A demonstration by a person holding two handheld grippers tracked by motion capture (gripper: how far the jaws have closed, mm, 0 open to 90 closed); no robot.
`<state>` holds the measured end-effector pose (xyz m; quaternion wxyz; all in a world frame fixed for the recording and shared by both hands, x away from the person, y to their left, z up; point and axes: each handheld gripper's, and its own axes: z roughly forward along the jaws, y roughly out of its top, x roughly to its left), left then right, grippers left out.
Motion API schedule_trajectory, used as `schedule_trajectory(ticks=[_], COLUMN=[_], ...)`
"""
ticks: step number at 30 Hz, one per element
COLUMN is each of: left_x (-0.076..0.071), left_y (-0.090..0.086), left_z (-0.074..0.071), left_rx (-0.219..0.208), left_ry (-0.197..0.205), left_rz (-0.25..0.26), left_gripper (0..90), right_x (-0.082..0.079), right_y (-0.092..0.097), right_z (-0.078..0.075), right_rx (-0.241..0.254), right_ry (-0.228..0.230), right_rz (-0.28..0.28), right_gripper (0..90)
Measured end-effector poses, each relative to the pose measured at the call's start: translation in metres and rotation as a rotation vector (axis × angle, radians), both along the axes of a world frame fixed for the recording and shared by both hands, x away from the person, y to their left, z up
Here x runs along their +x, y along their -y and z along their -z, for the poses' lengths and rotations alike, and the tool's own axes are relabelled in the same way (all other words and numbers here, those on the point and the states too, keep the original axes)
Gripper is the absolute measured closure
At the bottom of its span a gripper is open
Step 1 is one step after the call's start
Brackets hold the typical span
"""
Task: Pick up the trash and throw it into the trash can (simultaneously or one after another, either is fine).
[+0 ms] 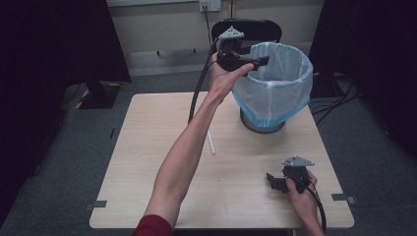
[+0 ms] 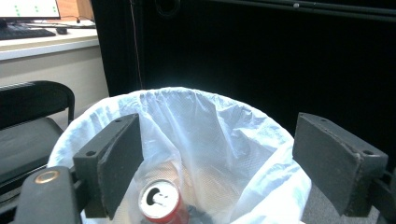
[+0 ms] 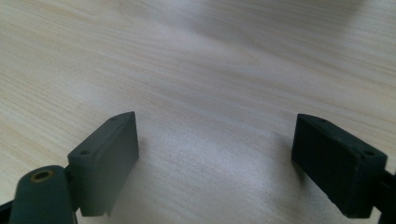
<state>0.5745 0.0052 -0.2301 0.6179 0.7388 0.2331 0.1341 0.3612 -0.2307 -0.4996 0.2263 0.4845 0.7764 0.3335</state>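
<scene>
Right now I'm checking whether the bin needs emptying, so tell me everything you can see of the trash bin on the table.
The trash bin stands upright at the table's far right. Its dark round base shows below a thin, translucent white liner with a blue edge, folded down over the rim. It is open-topped and mostly empty: the left gripper view shows a red can lying at the bottom, silver top facing up, beside something dark. The left gripper hovers open over its near-left rim.

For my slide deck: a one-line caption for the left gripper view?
Open left gripper held over a white-lined bin with a red drink can inside.
</scene>
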Motion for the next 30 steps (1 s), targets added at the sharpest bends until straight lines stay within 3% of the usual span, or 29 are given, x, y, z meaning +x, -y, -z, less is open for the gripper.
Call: schedule_trajectory(ticks=[11,13,16,23,30], left_x=[-0.019,-0.021,-0.027,-0.042,-0.051], left_y=[-0.036,-0.042,-0.051,-0.076,-0.100], left_z=[0.002,0.003,0.004,0.012,0.028], left_rx=[-0.038,-0.049,-0.016,-0.004,-0.006], left_ry=[-0.013,-0.038,-0.016,-0.003,-0.036], left_rz=[-0.030,-0.018,-0.040,-0.065,-0.094], left_gripper=[19.0,22.5,25.3,24.4,24.2], right_x=[0.000,0.000,0.000,0.000,0.000], right_y=[0.000,0.000,0.000,0.000,0.000], right_z=[0.000,0.000,0.000,0.000,0.000], right_rx=[0.002,0.003,0.009,0.008,0.001], right_ry=[0.000,0.000,-0.002,-0.004,-0.001], right_rz=[0.000,0.000,0.001,0.001,-0.001], right_gripper=[14.0,14.0,14.0,14.0,14.0])
